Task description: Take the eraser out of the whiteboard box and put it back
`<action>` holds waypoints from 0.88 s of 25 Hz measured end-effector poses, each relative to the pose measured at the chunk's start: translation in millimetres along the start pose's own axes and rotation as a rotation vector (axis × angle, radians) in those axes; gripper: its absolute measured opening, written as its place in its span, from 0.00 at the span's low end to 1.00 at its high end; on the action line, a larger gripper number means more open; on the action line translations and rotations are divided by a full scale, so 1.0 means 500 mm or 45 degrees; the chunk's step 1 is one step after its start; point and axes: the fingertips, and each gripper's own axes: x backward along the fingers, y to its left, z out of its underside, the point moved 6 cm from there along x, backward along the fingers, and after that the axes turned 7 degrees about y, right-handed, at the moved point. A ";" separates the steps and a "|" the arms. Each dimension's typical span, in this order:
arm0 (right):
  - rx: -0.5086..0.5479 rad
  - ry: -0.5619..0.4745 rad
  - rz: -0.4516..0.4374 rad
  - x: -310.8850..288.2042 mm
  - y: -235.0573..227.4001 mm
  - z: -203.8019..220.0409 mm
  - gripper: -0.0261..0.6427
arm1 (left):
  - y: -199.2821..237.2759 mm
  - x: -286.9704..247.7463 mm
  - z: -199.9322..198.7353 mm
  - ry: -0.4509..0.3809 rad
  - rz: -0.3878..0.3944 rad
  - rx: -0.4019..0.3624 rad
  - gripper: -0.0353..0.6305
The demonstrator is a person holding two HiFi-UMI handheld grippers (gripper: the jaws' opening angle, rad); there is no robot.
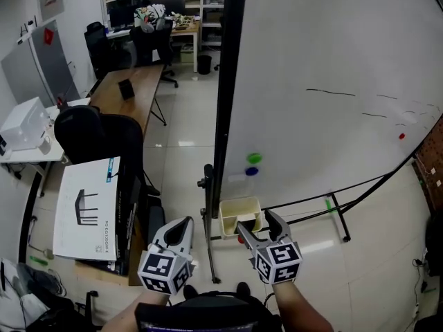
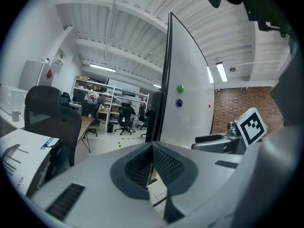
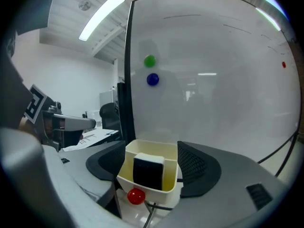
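You are holding the right gripper spread wide, its jaws flanking the box at the whiteboard's lower left corner and gripping nothing. The left gripper is sitting clenched and empty. The eraser is standing upright inside the box. It is probably light and slightly squashy, so pinch its upper sides gently.

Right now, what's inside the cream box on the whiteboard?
A black eraser with a white top stands inside the box. The box's front wall hides the eraser's lower end and the box floor.
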 end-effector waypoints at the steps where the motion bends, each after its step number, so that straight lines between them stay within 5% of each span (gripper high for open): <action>1: -0.009 0.029 0.010 -0.011 0.001 0.013 0.58 | 0.004 -0.003 0.007 0.011 0.002 0.009 0.08; 13: -0.019 0.114 0.094 -0.059 0.028 0.068 0.58 | 0.025 -0.015 0.043 0.066 -0.027 0.039 0.08; 22: -0.032 0.097 0.215 -0.066 0.022 0.069 0.47 | 0.037 -0.001 0.046 0.064 -0.046 0.036 0.08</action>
